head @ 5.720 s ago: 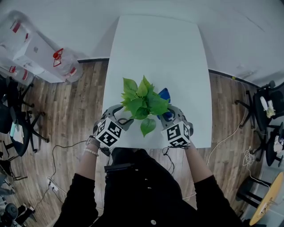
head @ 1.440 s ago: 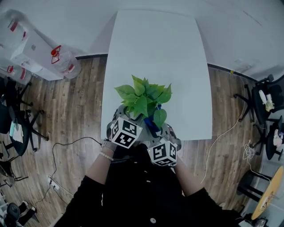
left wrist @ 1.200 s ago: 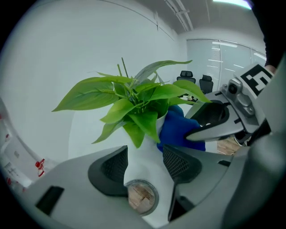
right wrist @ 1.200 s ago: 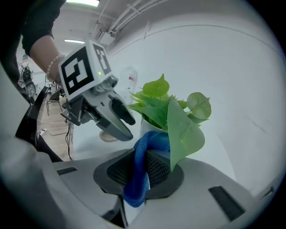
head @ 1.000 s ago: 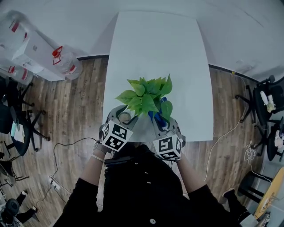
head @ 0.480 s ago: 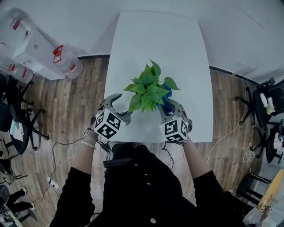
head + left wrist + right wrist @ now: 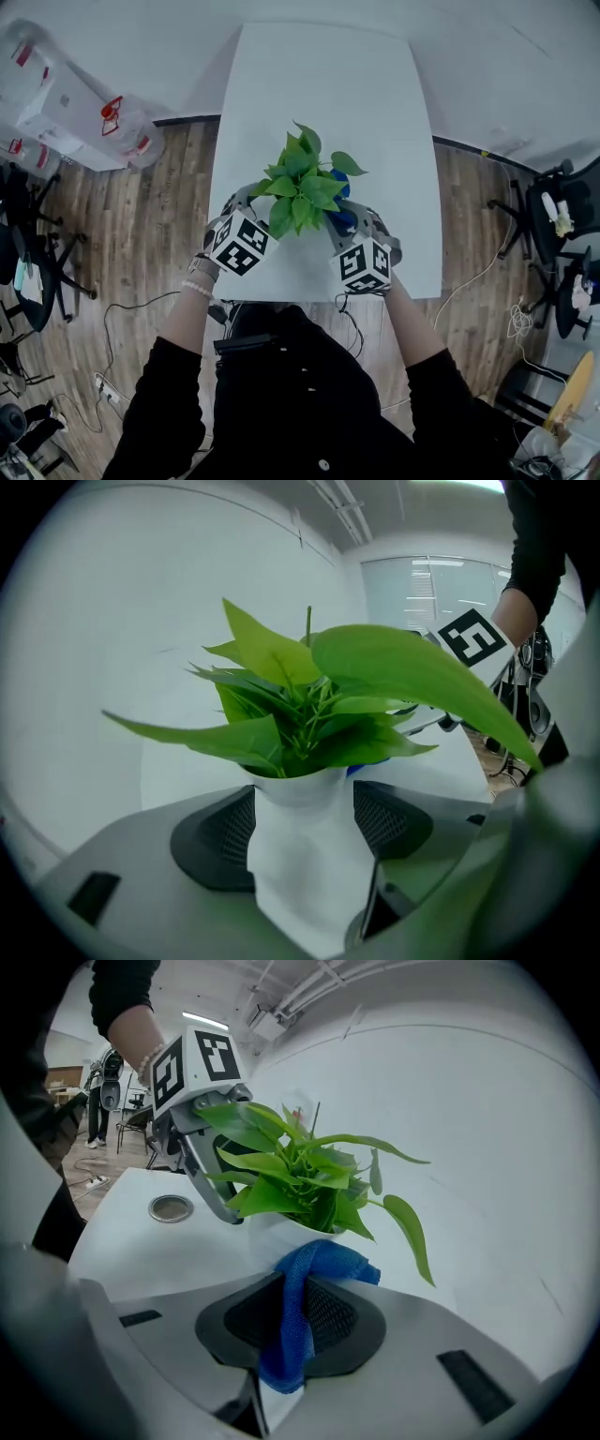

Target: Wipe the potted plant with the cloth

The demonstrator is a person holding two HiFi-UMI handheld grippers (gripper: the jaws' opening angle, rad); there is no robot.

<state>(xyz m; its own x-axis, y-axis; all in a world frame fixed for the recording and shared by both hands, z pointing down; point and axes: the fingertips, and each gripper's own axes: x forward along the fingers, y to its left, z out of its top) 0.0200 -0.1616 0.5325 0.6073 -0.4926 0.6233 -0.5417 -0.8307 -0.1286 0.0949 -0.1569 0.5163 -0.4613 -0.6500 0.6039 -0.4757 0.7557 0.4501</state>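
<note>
Cloth ready at the pot's side

Right tongs (image 7: 300, 1312) clench the crumpled blue mesh cloth (image 7: 323, 1262). Just ahead of their tips stands the upright white ceramic pot of green leaves (image 7: 302, 855), between the left tongs' (image 7: 251, 195) opening jaws.

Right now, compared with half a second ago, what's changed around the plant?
The left gripper has moved in from the left; its opening jaws now flank the white pot without clearly gripping it. Unchanged: the right gripper pinches the blue cloth right of the plant, which stands where it did on the table.
</note>
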